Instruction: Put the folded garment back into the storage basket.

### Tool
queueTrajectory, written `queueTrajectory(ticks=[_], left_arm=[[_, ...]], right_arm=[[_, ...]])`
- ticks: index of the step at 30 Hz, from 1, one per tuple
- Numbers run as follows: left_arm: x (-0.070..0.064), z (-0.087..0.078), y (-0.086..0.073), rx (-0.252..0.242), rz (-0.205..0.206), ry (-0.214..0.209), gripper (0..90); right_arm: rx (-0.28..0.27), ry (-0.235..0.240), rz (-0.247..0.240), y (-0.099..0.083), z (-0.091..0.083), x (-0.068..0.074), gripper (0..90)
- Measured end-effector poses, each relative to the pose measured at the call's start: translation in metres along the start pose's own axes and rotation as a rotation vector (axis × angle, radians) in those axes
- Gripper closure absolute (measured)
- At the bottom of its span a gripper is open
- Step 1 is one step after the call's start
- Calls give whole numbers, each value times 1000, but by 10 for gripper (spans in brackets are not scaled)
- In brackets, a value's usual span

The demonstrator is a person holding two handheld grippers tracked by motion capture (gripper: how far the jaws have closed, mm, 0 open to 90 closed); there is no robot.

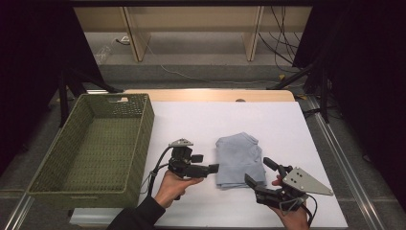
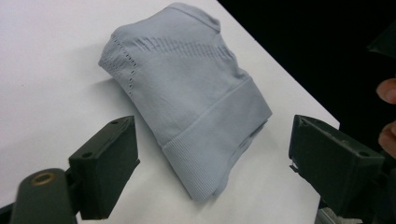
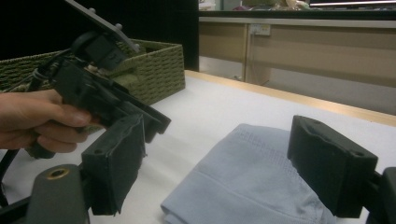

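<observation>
right tool [image 1: 258,172] covers the folded cloth's [image 1: 238,158] near corner.

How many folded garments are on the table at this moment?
1. A folded light blue knit garment lies on the white table, between the left gripper and the right gripper, right of the green woven basket, which looks empty.

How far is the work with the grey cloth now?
Done: the grey cloth lies folded on the white table. In hand: the open left gripper and right gripper flank it, neither gripping. Left: probably grasping it and placing it in the empty green basket.
</observation>
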State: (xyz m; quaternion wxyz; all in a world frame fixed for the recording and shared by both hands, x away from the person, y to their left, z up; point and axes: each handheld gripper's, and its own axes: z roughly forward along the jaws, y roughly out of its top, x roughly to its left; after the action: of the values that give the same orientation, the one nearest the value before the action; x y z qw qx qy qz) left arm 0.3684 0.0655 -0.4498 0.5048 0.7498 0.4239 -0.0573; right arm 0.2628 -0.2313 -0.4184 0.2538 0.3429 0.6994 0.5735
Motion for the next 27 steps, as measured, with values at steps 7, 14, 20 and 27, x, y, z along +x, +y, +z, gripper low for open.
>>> queueTrajectory(ticks=[7, 14, 20, 27], left_arm=[[5, 15, 6, 36, -52, -14, 138], [10, 30, 11, 59, -101, -32, 132], [13, 39, 12, 82, -117, -8, 133], [10, 52, 15, 130, -125, 17, 135]], right_arm=[[1, -1, 0, 0, 0, 0, 199], [1, 0, 0, 0, 0, 0, 200], [2, -1, -1, 0, 0, 0, 200], [-1, -4, -4, 0, 0, 0, 203]])
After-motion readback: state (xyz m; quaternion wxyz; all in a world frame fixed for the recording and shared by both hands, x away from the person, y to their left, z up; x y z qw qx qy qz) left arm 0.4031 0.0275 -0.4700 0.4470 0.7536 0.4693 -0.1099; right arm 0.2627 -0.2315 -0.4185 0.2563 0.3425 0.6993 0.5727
